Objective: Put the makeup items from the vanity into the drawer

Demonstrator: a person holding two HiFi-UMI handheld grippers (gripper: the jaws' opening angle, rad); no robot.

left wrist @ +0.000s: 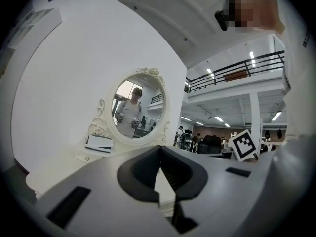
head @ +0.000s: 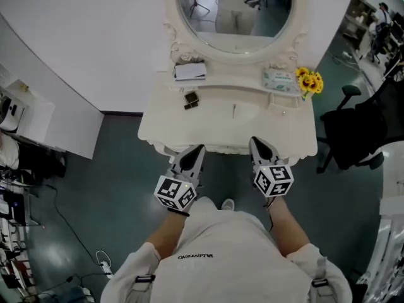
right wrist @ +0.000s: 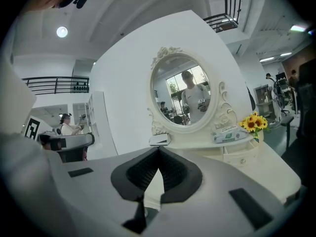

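Observation:
The white vanity [head: 290, 134] with its oval mirror [head: 237, 11] stands straight ahead. On its top lie a small dark compact [head: 191, 99] and a thin pencil-like stick [head: 234, 111]. A white flat box [head: 190, 71] rests on the left shelf, and a green-and-white packet [head: 281, 81] on the right shelf. My left gripper [head: 194, 154] and right gripper [head: 260, 146] hover side by side at the vanity's front edge, both shut and empty. In the left gripper view the left gripper [left wrist: 159, 149] points at the mirror, as does the right gripper [right wrist: 158, 149] in its own view, which also shows small drawers [right wrist: 242, 154] at the right.
Sunflowers [head: 310, 81] stand at the vanity's right end. A black office chair [head: 353, 128] sits to the right. A white counter [head: 38, 122] and cables with a power strip [head: 101, 257] lie to the left. A white wall rises behind the vanity.

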